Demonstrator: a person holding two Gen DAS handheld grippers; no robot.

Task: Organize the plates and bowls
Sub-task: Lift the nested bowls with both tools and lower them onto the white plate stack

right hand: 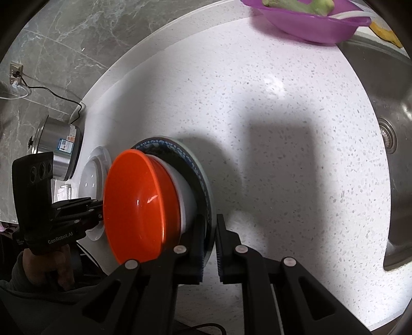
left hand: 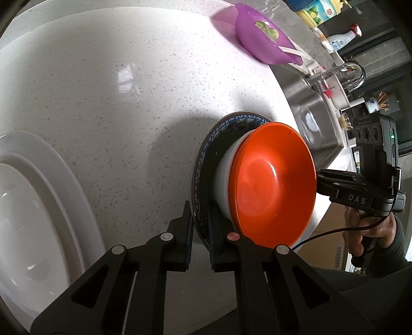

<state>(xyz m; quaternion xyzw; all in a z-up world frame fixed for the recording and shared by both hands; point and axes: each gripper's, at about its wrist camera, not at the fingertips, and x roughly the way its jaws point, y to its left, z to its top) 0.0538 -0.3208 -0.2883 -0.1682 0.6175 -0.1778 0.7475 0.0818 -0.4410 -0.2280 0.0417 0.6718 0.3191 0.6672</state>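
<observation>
A blue-patterned plate (left hand: 219,131) (right hand: 203,177) carries a white bowl (left hand: 222,185) (right hand: 186,195) with an orange bowl (left hand: 273,185) (right hand: 136,206) nested in it. My left gripper (left hand: 199,214) is shut on the plate's near rim in the left wrist view. My right gripper (right hand: 209,219) is shut on the opposite rim. Each gripper shows in the other's view, the right gripper (left hand: 319,180) and the left gripper (right hand: 99,208), with their tips hidden behind the orange bowl. I cannot tell whether the plate rests on the speckled counter (left hand: 128,90) or hangs just above it.
Stacked white plates (left hand: 38,206) (right hand: 92,180) lie on the counter beyond the left gripper. A purple bowl (left hand: 262,38) (right hand: 309,23) with vegetables sits by the steel sink (left hand: 309,116) (right hand: 386,128). A steel cooker (right hand: 59,152) stands by the wall. A hand (left hand: 360,232) holds the right gripper.
</observation>
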